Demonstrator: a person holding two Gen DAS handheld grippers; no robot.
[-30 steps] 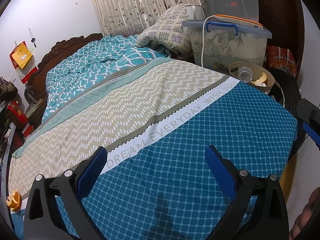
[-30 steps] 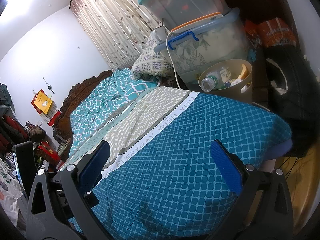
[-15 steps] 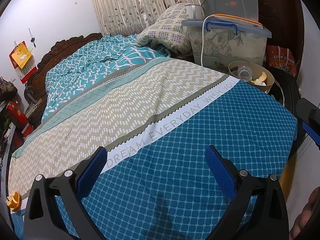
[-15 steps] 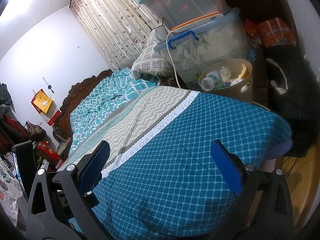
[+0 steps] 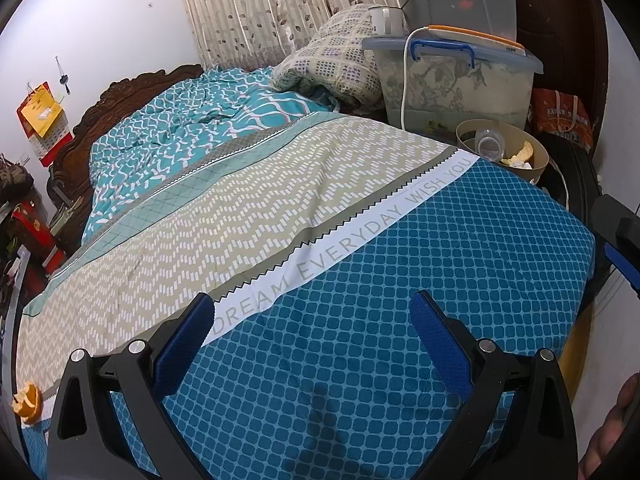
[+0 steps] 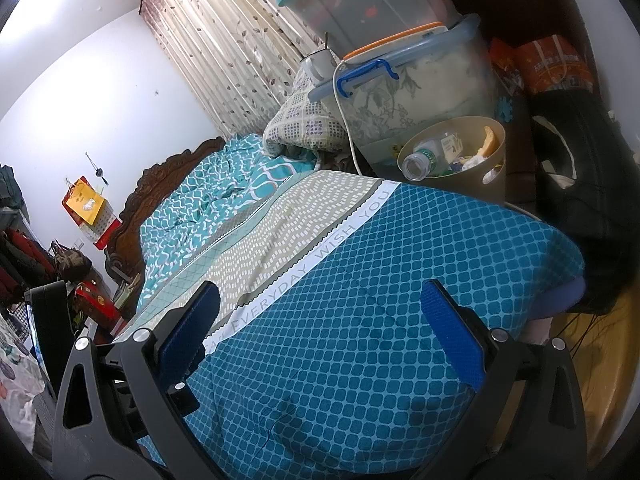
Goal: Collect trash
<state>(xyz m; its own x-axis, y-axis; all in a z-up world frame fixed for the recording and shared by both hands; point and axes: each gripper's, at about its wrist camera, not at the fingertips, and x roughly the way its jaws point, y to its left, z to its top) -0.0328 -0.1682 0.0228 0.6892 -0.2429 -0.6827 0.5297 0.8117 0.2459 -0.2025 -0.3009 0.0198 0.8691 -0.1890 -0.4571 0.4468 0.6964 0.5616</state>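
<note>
Nearest: two grippers, both empty, both above the blue-checked foot of the bed (image 5: 400,320). Left gripper (image 5: 312,336) with jaws wide apart, nothing between the blue pads. Right gripper (image 6: 320,328) likewise spread, clamped on nothing; hanging nearer the bed's right corner.

Off to the left gripper's near left, at the bed's edge: one orange peel (image 5: 28,402), the only loose scrap visible on the bedding (partly cut off by the lens rim, so shape uncertain). Likely the next thing to fetch.

Risks from here, as judgement only:
- Peel curled and springy, perched at the very edge; a clumsy pinch could nudge it off the mattress and out of reach.
- Soft quilt underneath; jaws closing low could snag fabric along with the peel and drag the cover.
- Long carry across the whole bed to the bin; a shallow grip could drop it midway.

Farther on, past the lettered white stripe, just beyond the far right corner of the bed: one tan waste bin (image 6: 476,172), already holding one clear plastic bottle (image 6: 426,158), one yellowish peel or crust (image 6: 490,140) and some crumpled paper (pieces too jumbled to count).
- Bottle lying high against the rim; a careless drop could knock it out.

Behind the bin: two stacked storage boxes (image 6: 424,88), one white cable (image 6: 346,120) trailing down the lower one, worth avoiding on the approach. One patterned pillow (image 5: 336,64) farthest back.
</note>
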